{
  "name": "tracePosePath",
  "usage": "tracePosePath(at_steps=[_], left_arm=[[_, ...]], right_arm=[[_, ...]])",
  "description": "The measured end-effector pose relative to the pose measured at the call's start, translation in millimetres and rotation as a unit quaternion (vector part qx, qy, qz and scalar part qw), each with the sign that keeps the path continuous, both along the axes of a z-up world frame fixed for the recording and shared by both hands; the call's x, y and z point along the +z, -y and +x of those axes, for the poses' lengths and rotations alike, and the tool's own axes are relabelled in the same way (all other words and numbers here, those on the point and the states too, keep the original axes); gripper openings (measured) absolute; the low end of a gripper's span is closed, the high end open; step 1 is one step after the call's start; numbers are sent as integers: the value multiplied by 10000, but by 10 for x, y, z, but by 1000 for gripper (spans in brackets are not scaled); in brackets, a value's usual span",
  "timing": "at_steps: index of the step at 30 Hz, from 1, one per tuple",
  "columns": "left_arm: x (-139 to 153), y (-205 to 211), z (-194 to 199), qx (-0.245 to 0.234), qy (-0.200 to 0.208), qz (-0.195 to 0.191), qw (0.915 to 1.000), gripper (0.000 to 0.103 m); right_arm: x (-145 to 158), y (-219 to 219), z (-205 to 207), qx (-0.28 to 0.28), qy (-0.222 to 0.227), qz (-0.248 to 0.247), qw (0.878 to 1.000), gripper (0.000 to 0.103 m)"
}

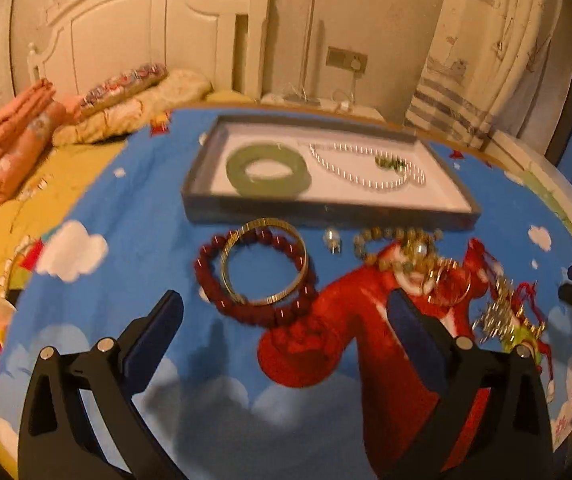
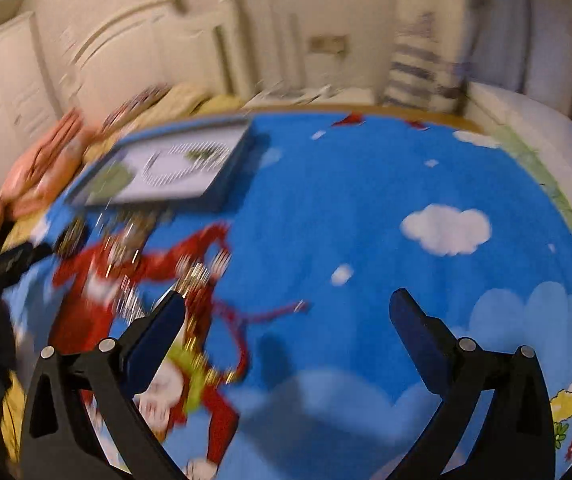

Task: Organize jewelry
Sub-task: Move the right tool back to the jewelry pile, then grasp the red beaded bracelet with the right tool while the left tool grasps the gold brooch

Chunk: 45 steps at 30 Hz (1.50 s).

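A: what's it all sitting on?
B: a bed with a blue cloud-print sheet [image 1: 134,200]. Grey tray [image 1: 326,210] at the far side; nearer, a red bead bracelet [image 1: 246,312] under a gold bangle [image 1: 264,266], tangled jewelry pile [image 1: 438,264] right, folded blankets [image 1: 10,148] far left.

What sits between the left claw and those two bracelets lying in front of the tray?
Nothing visible. The left gripper is open, and the gold bangle overlapping the red bead bracelet lies just ahead of its fingertips on bare blue blanket. The tray sits beyond them.
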State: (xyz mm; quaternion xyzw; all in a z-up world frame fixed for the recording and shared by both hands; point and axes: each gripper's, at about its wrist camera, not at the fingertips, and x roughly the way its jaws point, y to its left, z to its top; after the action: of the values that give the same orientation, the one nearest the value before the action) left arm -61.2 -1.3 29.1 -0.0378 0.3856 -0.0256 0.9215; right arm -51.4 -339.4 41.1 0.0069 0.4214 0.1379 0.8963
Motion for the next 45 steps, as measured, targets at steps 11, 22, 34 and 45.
tracePosePath(at_steps=[11,22,34,45], left_arm=[[-132,61,60,-332,-295,-103,9990,101],[-175,83,127,-393,-454,-210,9980,101],[-66,543,43,-1067,-400,-168,9933,101],[-150,712,218,-1118,-678,-308,9909,101]], right_arm=[[-181,-280,198,741,-237,-260,9966,69],[-45,-259,77,1119,-6,468,9926,10],[204,195,-67,580,309,1522,9862,9],[43,422,52,73,-34,1364,9906,35]])
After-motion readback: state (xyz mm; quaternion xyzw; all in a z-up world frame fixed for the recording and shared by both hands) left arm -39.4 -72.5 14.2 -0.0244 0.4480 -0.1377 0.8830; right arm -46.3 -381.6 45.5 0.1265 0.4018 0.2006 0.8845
